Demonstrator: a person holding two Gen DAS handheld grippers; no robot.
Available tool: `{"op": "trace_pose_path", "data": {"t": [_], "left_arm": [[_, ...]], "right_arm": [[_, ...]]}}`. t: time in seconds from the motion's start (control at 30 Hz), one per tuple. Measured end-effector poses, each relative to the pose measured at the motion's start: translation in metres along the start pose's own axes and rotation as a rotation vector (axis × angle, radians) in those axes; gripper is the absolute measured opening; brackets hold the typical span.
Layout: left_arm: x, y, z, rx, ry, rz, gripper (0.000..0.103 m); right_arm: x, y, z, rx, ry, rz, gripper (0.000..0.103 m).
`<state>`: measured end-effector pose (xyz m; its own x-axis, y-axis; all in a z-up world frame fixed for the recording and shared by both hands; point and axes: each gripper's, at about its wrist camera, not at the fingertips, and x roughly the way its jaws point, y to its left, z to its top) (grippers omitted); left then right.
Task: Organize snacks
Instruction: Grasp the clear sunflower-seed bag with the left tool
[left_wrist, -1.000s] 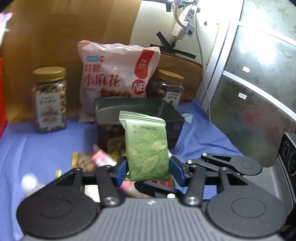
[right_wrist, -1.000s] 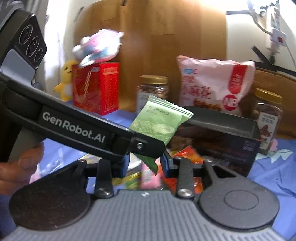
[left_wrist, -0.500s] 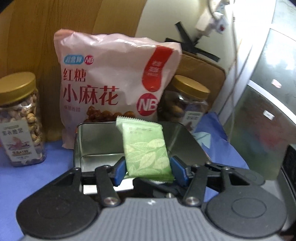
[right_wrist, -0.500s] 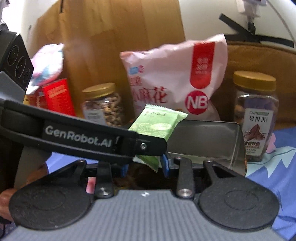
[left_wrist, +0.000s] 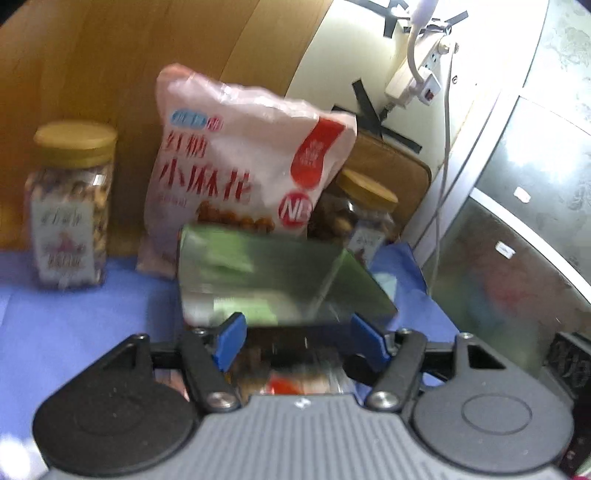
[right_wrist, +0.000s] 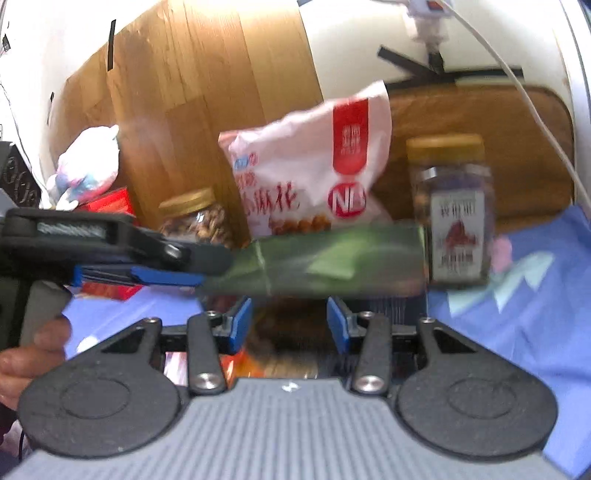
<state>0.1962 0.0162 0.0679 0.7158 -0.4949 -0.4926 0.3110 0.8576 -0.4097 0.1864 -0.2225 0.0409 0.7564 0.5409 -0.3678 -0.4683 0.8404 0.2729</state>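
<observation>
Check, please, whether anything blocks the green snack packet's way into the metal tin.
Nothing visible does: the left gripper is opening with nothing between its jaws, and the blurred green packet appears to lie inside the tin.

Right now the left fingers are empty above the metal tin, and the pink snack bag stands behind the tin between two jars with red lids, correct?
Not quite: the lids are gold, not red. The left wrist view shows the left jar and right jar flanking the pink snack bag behind the metal tin, with the left gripper opening and empty.
</observation>
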Motion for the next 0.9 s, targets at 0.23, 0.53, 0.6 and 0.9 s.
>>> {"op": "trace_pose_path", "data": {"t": [0.23, 0.53, 0.6, 0.9], "left_arm": [[0.0, 0.002, -0.046, -0.011, 0.115, 0.023, 0.061], [-0.042, 0.003, -0.095, -0.032, 0.143, 0.007, 0.061], [-0.051, 0.002, -0.097, -0.024, 0.137, 0.009, 0.061], [-0.058, -0.002, -0.076, -0.007, 0.085, 0.032, 0.066]], "right_arm": [[-0.004, 0.022, -0.033, 0.002, 0.14, 0.061, 0.041], [-0.036, 0.075, -0.072, -0.091, 0.194, 0.165, 0.042], [-0.041, 0.078, -0.072, -0.094, 0.189, 0.191, 0.042], [-0.057, 0.016, -0.051, 0.138, 0.075, 0.03, 0.042]]}}
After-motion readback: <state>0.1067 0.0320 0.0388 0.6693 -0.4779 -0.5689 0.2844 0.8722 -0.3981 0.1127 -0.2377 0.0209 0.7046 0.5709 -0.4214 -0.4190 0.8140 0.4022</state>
